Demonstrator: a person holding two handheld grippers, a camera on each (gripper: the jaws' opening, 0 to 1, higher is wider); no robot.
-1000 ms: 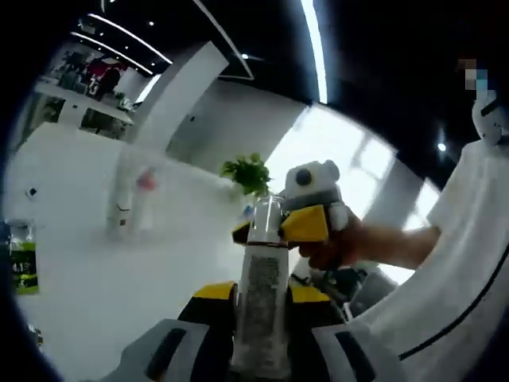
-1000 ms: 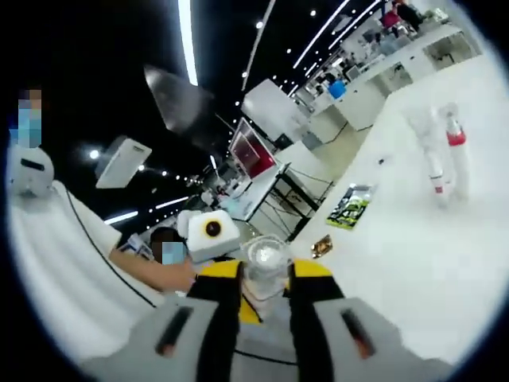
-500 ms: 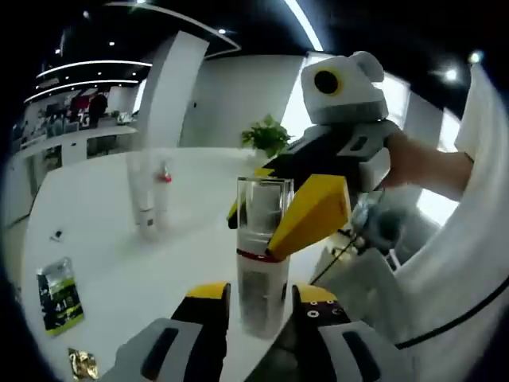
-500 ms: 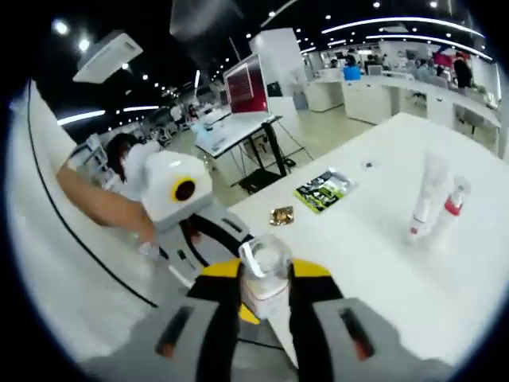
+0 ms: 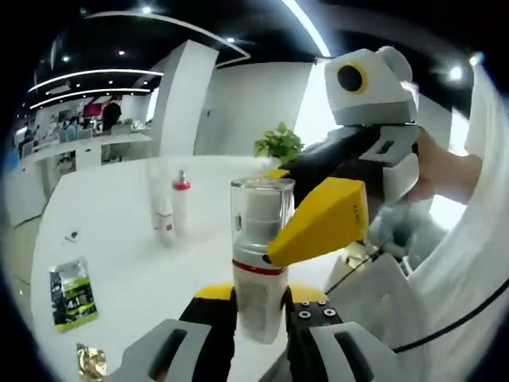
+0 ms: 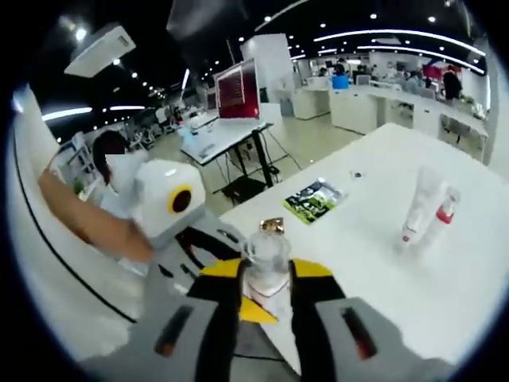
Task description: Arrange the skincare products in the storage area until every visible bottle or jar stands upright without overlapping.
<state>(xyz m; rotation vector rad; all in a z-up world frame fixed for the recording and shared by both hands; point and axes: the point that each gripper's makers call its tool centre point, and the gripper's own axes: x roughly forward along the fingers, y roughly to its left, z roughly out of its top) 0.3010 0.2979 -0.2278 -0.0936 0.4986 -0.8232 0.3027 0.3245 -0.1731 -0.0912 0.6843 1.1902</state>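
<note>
On the white table [image 5: 119, 263], far left in the left gripper view: a green sachet [image 5: 71, 293] lying flat, a small gold packet [image 5: 91, 360] below it. Further right, two white tubes [image 5: 169, 208] standing upright together, one red-capped, touching or nearly so (too small to settle). Probably already counted as arranged, given the upright stance.

Centre: a pump bottle [image 5: 258, 259] with clear cap, red band and speckled grey body, held upright above the table between both tools. Left gripper [image 5: 261, 306] clamped low on the body, yellow-tipped jaws narrowly parted, pressing either side. Right gripper [image 5: 318, 227] entering from the right, one yellow jaw laid against the neck near the red band; far jaw hidden behind the bottle.

In the right gripper view, same bottle seen from the cap end, pinched at the cap [image 6: 266, 255] between the right gripper's jaws [image 6: 266, 274], barely apart. Two-handed hold likely for steadying or righting before setting down beside the tubes [image 6: 425, 211].
</note>
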